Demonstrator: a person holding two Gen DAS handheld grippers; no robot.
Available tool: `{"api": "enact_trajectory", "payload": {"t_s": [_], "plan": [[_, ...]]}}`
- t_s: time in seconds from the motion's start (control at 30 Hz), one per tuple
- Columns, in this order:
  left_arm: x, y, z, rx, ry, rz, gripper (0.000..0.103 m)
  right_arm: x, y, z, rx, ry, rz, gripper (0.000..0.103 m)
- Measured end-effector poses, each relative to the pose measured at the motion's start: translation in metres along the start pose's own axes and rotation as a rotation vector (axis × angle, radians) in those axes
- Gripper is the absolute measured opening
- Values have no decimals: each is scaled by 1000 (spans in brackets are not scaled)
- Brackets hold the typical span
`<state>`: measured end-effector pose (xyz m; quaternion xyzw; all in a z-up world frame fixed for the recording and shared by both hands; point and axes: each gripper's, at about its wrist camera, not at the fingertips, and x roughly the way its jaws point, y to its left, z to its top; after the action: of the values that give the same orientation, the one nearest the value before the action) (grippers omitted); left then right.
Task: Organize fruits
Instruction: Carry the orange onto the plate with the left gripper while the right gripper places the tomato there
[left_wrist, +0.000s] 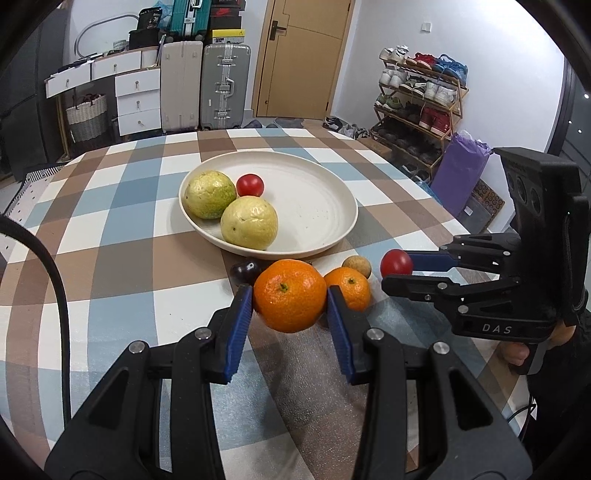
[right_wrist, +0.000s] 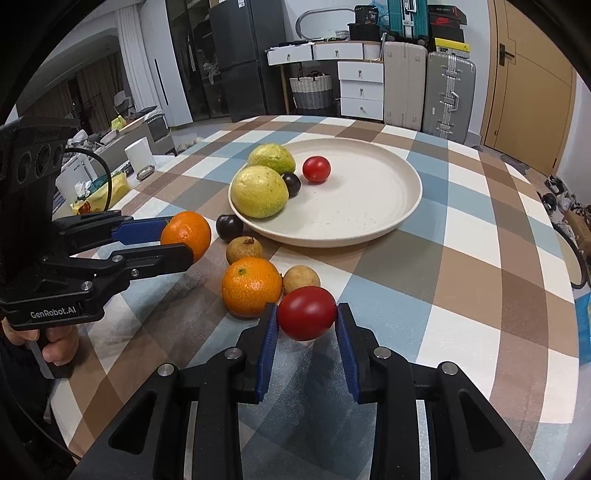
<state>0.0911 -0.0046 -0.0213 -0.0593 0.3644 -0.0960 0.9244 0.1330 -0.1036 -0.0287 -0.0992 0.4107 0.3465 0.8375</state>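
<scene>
My left gripper (left_wrist: 290, 291) is shut on a large orange (left_wrist: 290, 301), lifted a little off the checked tablecloth. My right gripper (right_wrist: 306, 308) is shut on a red tomato (right_wrist: 306, 317), also just above the cloth. Each gripper shows in the other's view: the left gripper (right_wrist: 179, 240) with its orange (right_wrist: 188, 229), the right gripper (left_wrist: 397, 271) with its tomato (left_wrist: 396, 261). A cream plate (left_wrist: 325, 206) beyond holds two yellow-green guavas (left_wrist: 209, 194) (left_wrist: 249, 221), a second tomato (left_wrist: 250, 185) and a dark plum (right_wrist: 291, 183).
Loose on the cloth in front of the plate (right_wrist: 354, 206) lie a second orange (right_wrist: 251, 286), a dark plum (right_wrist: 229, 228) and two small brown fruits (right_wrist: 244, 250) (right_wrist: 301, 279). The plate's right half is bare. A hand (right_wrist: 59, 343) grips the left tool's handle.
</scene>
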Motion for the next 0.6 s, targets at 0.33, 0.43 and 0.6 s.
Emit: {"api": "enact_trajectory", "payload": {"t_s": [0.33,0.43,0.6], "plan": [[-5,5,1,-29,-16,22,38,-11,-8,4,42,-67,-2,32],[-7,6,3,-34,-26,28,38,-14,-11,5,55,-91,-8,32],[-14,9,4,-43,-48,54,38,-20,-15,7,92,-130,-7,32]]}}
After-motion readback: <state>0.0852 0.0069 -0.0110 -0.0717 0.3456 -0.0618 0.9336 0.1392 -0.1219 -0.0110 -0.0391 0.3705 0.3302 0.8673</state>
